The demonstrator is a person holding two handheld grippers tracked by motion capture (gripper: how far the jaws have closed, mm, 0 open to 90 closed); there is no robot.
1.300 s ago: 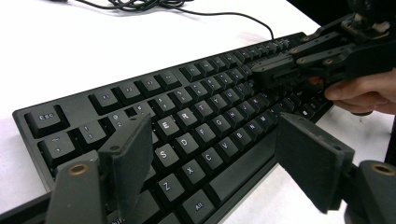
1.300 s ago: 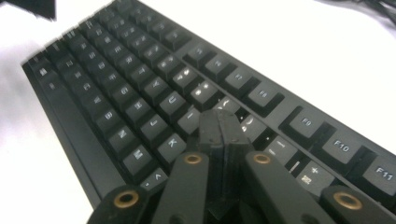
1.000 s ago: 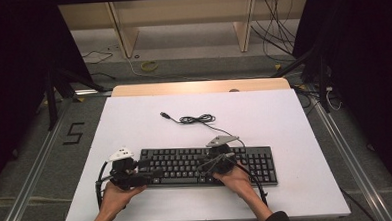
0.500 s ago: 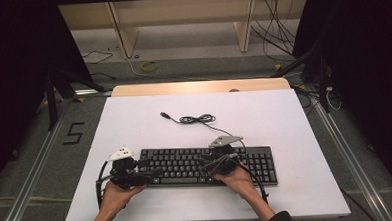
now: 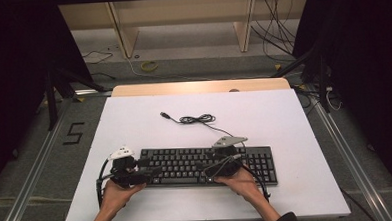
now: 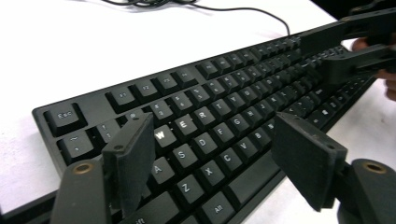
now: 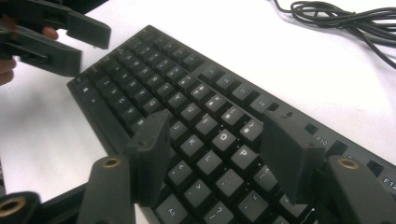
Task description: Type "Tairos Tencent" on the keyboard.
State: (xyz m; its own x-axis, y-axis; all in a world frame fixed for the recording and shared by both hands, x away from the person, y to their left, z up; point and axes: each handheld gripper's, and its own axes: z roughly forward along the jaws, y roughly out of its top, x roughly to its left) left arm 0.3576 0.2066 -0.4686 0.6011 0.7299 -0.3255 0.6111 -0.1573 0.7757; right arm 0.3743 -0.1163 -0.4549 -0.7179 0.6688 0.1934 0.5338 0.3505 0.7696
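Both grippers, left (image 6: 212, 158) and just-opening right (image 7: 215, 158), hover unclenched over keyboard (image 5: 186, 163)

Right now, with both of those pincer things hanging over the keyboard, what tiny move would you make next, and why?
Probably lower the right gripper a little onto the keys. Its jaws have just been opening and stand apart with nothing between them, poised above the O and P keys of the black keyboard. The left gripper hangs open over the W, E, R side, so neither holds anything yet.
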